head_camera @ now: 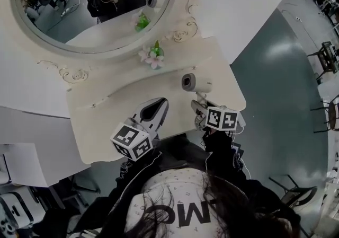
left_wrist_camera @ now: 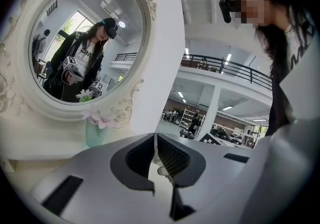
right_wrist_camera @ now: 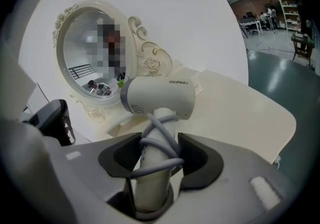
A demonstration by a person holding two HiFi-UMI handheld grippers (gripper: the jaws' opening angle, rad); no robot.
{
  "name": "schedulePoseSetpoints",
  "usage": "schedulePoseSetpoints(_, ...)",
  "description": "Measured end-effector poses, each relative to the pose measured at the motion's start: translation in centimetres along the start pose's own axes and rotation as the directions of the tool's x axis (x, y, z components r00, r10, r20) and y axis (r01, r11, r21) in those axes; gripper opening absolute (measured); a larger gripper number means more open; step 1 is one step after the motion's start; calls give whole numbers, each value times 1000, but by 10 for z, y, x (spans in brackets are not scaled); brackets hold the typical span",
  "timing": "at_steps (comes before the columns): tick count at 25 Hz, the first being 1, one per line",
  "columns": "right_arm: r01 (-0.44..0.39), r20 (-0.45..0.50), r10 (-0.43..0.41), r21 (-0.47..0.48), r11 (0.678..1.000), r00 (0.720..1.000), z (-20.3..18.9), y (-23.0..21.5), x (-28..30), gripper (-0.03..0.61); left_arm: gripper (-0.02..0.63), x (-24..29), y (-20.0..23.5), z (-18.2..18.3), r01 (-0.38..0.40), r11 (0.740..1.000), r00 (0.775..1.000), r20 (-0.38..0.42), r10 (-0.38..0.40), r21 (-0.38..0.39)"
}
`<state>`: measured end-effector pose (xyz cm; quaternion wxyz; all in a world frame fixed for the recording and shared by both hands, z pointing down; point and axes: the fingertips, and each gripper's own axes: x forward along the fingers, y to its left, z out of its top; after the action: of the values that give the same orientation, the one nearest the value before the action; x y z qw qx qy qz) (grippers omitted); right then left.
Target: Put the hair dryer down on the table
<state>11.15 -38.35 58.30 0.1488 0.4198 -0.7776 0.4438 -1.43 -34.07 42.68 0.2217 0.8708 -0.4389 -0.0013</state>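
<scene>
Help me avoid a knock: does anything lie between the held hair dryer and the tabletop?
Nothing visible does. The hair dryer in the right gripper hangs over bare table; the flower vase stands back by the mirror.

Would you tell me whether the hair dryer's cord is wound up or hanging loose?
Wound up: the cord loops around the handle of the hair dryer in the right gripper.

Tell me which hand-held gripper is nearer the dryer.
Right. The right hand-held gripper clamps the dryer by its handle; the left hand-held gripper is apart, on its left.
</scene>
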Motion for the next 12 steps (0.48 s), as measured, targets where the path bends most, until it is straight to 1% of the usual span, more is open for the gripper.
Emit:
schedulePoseSetpoints(5, 27, -60, -28, -16, 1000, 998, -2, -27, 20, 232, 0, 12, 2, -2, -32, 999, 999, -7, 32, -1)
schedulePoseSetpoints(12, 84, -131, -93, -72, 994, 987, 0, -62, 45, 232, 0, 27, 2, -3, -49, 999, 999, -16, 49, -4)
